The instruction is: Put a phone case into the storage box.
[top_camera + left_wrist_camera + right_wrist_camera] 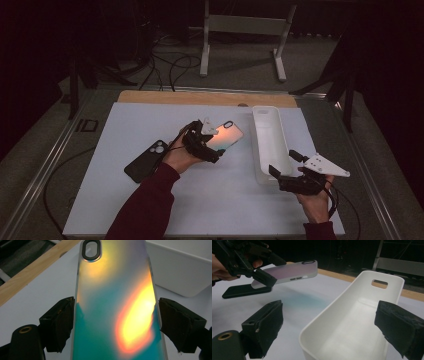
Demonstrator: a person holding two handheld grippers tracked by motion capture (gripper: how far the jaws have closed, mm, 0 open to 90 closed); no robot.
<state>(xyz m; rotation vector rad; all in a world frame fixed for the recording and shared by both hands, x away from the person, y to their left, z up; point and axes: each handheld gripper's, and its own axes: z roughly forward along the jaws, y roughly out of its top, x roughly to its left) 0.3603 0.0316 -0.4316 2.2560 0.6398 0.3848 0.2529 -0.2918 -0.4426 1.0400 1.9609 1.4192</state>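
My left gripper (212, 141) is shut on an iridescent phone case (227, 134) and holds it by its long edges, raised off the white mat. In the left gripper view the pads (61, 320) press both sides of the case (115, 302), whose camera cutout points away. A black phone (146, 161) lies flat on the mat to the left of that hand. My right gripper (284, 162) stands open at the near end of a long white tray (270, 145). In the right gripper view the tray's near corner (352, 322) sits between the spread jaws, untouched.
The white mat (125, 210) covers the table, with a wooden strip (200, 97) along its far edge. Beyond the table are floor cables and a white metal frame (240, 30). The right gripper view shows the left gripper (262, 267) holding the case (292, 272) above the black phone (244, 291).
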